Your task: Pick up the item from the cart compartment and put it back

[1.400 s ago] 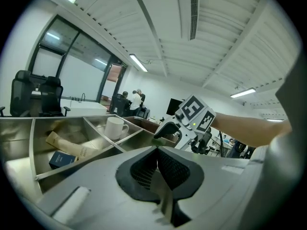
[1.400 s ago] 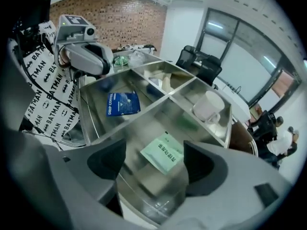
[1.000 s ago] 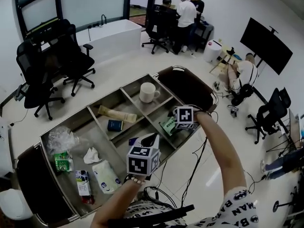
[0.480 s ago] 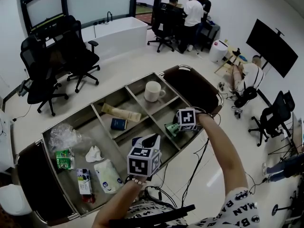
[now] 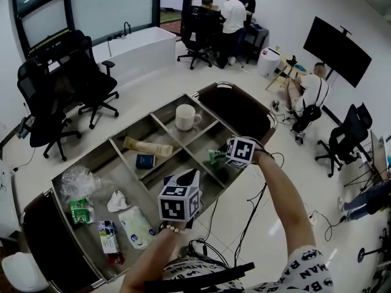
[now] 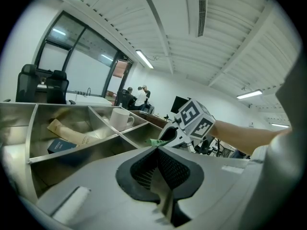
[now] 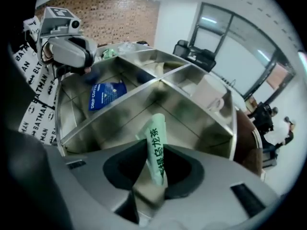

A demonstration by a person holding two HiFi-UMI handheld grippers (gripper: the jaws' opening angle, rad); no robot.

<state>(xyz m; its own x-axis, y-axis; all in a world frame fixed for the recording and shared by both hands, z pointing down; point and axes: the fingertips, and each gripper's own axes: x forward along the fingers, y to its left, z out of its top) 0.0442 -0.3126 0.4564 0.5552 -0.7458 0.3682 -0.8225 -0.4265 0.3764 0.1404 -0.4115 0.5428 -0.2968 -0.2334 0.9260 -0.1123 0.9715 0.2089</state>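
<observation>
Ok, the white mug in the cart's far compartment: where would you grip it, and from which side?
Probably the rim, from straight above: the white mug stands upright, mouth open, so one jaw fits inside, one outside. Avoid the handle, which sticks out rightward in the head view.

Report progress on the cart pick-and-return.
Done: the right gripper has just been closing its jaws on the green packet. In hand: packet clamped, held above the cart compartment. Left: setting it back down and releasing. The left gripper is shut, empty.
</observation>
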